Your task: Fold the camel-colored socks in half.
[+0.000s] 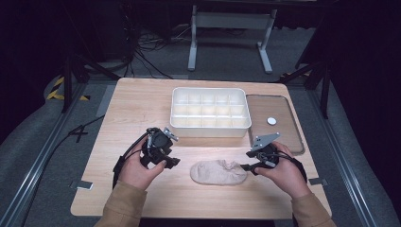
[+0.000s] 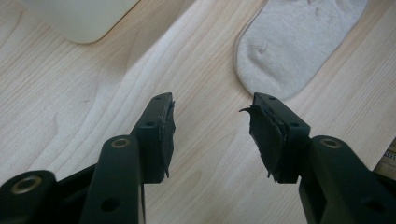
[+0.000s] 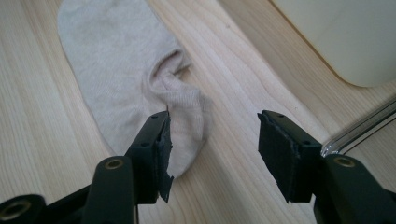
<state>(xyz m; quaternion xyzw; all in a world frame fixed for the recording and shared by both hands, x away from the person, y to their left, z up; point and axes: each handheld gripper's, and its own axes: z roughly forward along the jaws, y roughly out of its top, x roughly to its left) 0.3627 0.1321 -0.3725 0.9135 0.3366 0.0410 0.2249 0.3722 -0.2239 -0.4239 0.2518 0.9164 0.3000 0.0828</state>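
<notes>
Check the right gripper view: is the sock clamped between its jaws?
No, the right gripper stands open, the sock lying flat on the table beside one jaw.

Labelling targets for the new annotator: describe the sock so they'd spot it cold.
Start at the wooden table and its white compartment tray in the middle. Come toward the person's side: the sock lies flat on the wood between the left tool and right tool. It is the soft, beige fabric piece there.

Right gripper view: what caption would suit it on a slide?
Open right gripper poised over the heel end of a beige sock on the wooden table.
</notes>
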